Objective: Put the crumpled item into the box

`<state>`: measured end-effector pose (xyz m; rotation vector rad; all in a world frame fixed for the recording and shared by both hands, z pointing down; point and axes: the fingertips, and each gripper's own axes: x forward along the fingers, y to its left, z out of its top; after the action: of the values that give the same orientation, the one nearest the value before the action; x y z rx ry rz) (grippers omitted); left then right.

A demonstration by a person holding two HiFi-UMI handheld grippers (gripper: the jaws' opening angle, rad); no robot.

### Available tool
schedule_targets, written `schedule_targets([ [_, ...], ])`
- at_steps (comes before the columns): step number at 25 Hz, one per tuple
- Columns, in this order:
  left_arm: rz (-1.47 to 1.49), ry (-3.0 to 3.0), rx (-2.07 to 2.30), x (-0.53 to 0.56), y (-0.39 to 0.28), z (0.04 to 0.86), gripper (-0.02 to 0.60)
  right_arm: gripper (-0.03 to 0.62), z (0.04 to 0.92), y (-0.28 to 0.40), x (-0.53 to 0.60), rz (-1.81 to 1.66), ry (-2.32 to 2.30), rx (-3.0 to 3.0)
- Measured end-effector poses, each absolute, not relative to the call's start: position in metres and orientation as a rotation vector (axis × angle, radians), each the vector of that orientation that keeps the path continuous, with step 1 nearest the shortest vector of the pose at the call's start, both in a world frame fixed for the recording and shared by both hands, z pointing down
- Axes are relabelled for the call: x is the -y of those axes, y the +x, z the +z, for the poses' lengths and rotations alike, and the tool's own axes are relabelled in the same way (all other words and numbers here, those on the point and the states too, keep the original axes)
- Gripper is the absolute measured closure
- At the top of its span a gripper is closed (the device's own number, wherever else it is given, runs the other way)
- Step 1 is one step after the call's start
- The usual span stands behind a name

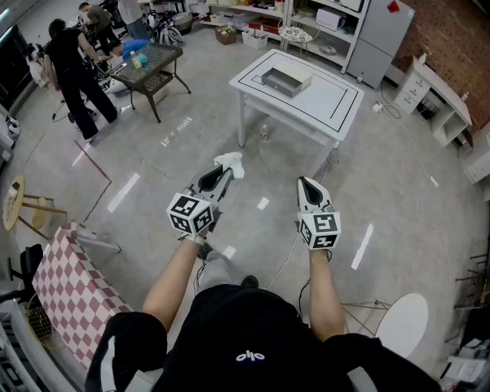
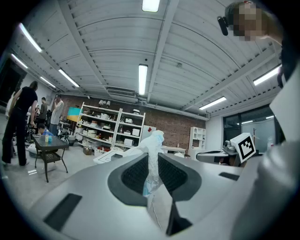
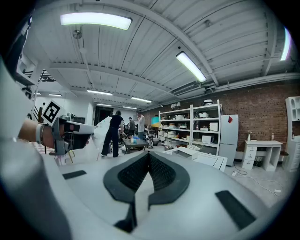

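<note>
A crumpled white item (image 1: 230, 163) with a bit of blue sticks out from between the jaws of my left gripper (image 1: 217, 178), which is shut on it; in the left gripper view the crumpled item (image 2: 152, 159) stands pinched between the dark pads. My right gripper (image 1: 307, 186) is held level beside it, shut and with nothing in it; its pads (image 3: 154, 173) meet at the tips. Ahead stands a white table (image 1: 325, 99) with a grey open box (image 1: 285, 79) on it, well beyond both grippers. Both grippers are held in the air above the floor.
A dark metal table (image 1: 155, 63) and people stand at the back left. Shelving (image 1: 321, 23) and a grey cabinet (image 1: 385, 38) line the far wall. A checkered cloth (image 1: 67, 291) lies at my left, a white round stool (image 1: 404, 321) at my right.
</note>
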<state>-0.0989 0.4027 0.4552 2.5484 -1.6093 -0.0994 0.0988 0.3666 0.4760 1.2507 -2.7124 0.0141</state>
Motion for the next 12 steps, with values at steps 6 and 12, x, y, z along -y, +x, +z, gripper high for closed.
schedule_targets([
  [6, -0.101, 2.544, 1.603, -0.396, -0.095, 0.456, 0.517, 0.585, 0.476, 0.1, -0.361, 0.013, 1.243, 2.711],
  [12, -0.094, 2.544, 1.586, -0.382, -0.093, 0.461, 0.517, 0.585, 0.476, 0.101, -0.347, 0.012, 1.245, 2.712],
])
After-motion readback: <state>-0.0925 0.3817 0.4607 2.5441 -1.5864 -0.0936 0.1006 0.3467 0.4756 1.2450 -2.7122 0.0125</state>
